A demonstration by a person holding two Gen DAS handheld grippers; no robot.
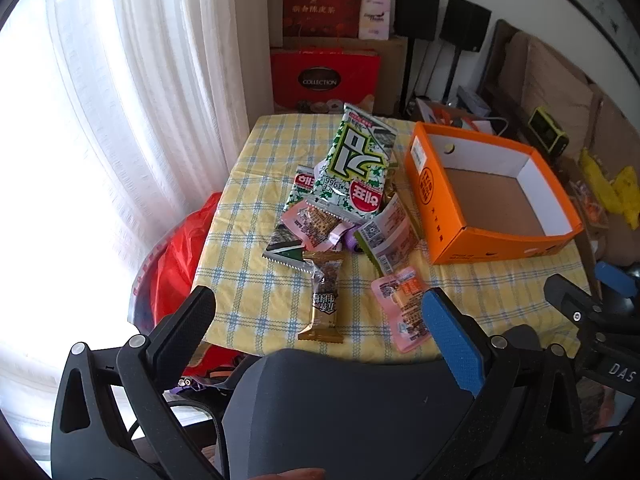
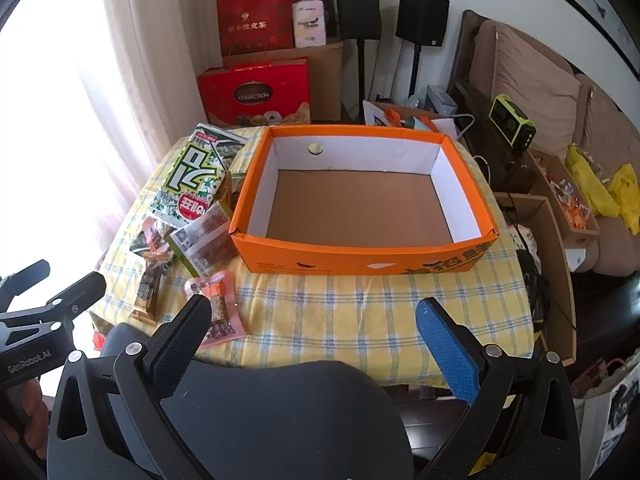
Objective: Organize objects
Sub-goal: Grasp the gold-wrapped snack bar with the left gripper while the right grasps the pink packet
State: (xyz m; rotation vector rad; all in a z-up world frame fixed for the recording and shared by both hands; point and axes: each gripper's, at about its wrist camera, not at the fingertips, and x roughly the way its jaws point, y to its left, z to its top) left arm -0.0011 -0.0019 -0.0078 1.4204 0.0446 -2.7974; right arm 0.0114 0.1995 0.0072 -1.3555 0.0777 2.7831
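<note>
A pile of snack packets lies on the yellow checked tablecloth (image 1: 256, 280). On top is a large green-and-white seaweed bag (image 1: 356, 164), also seen as the seaweed bag (image 2: 192, 184). A brown bar wrapper (image 1: 324, 300) and a pink packet (image 1: 402, 304) lie nearest. An empty orange box (image 1: 484, 200) stands to the right of the pile; the orange box (image 2: 360, 196) fills the middle of the right wrist view. My left gripper (image 1: 320, 312) hovers open above the near packets. My right gripper (image 2: 314, 320) is open over bare cloth in front of the box, the pink packet (image 2: 218, 308) by its left finger.
A white curtain (image 1: 120, 120) hangs at the left. Red gift boxes (image 1: 324, 76) and black speakers (image 2: 420, 16) stand behind the table. A sofa (image 2: 540, 92) and open cardboard boxes (image 2: 560, 208) are at the right. A dark chair back (image 2: 280, 420) sits below the grippers.
</note>
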